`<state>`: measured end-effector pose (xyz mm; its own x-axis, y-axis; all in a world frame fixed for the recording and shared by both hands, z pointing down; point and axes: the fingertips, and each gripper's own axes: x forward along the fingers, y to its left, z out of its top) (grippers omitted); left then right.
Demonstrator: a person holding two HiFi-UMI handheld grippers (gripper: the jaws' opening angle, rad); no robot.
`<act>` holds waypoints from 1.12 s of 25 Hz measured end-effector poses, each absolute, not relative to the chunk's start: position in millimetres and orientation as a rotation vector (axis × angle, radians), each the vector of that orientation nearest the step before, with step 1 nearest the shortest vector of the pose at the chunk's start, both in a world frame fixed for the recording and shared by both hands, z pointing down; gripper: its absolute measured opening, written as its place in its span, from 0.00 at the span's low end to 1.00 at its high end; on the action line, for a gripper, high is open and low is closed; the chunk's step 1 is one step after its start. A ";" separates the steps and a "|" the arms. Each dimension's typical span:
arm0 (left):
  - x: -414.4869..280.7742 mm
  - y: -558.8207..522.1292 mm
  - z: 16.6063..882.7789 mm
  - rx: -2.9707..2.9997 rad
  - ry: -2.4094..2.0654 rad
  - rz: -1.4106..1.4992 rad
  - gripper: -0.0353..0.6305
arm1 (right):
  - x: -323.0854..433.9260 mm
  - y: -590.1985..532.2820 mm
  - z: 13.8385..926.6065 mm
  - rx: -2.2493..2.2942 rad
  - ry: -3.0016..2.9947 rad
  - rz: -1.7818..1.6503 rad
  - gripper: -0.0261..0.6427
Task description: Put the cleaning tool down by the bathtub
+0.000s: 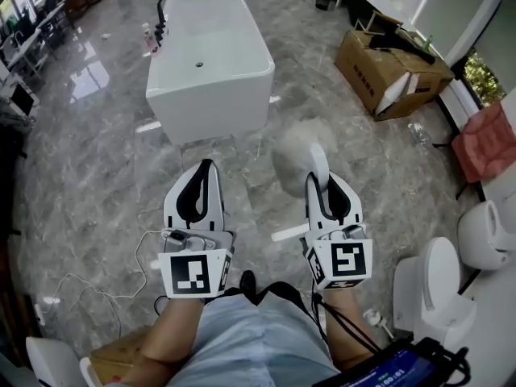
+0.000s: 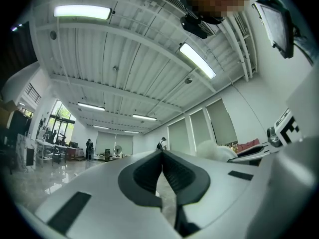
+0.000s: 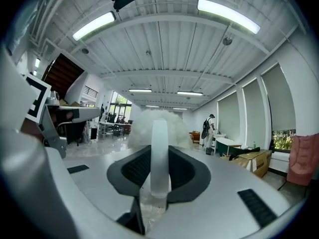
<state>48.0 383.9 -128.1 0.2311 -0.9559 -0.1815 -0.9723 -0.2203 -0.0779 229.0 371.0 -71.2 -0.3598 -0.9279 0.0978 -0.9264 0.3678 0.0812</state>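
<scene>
The cleaning tool is a fluffy white duster [image 1: 300,153] on a white handle [image 1: 321,161]. My right gripper [image 1: 322,185] is shut on that handle, with the fluffy head sticking out past the jaws. In the right gripper view the handle [image 3: 159,156] stands upright between the dark pads and the duster head [image 3: 155,126] fills the space beyond. My left gripper [image 1: 207,168] is held beside it at the same height, jaws shut with nothing in them; its tips [image 2: 162,153] meet. The white freestanding bathtub [image 1: 210,63] stands on the marble floor ahead of both grippers, some way off.
A black faucet [image 1: 165,6] rises at the tub's far left end. An open cardboard box [image 1: 387,71] lies to the right of the tub. Toilets [image 1: 439,285] and a pink cloth [image 1: 484,139] line the right side. A white cable [image 1: 105,289] trails on the floor at left.
</scene>
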 end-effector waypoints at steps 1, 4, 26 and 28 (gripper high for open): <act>48.2 377.4 -128.1 -2.322 1.837 0.143 0.08 | 230.0 364.5 -72.9 1.708 -2.488 -0.022 0.18; 42.0 366.6 -130.4 -2.328 1.830 0.144 0.08 | 226.7 354.5 -78.0 1.718 -2.485 -0.036 0.18; 115.2 122.2 -81.1 -2.359 1.850 -0.107 0.08 | 296.5 102.0 -18.2 1.635 -2.499 0.124 0.18; 121.6 98.3 -88.4 -2.342 1.860 -0.113 0.08 | 304.2 74.6 -24.1 1.634 -2.513 0.123 0.18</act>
<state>121.6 98.3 -88.4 0.2293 -0.9728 -0.0331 -0.9616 -0.2211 -0.1627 304.2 74.6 -24.1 -0.3995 -0.9022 0.1627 -0.9138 0.4062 0.0083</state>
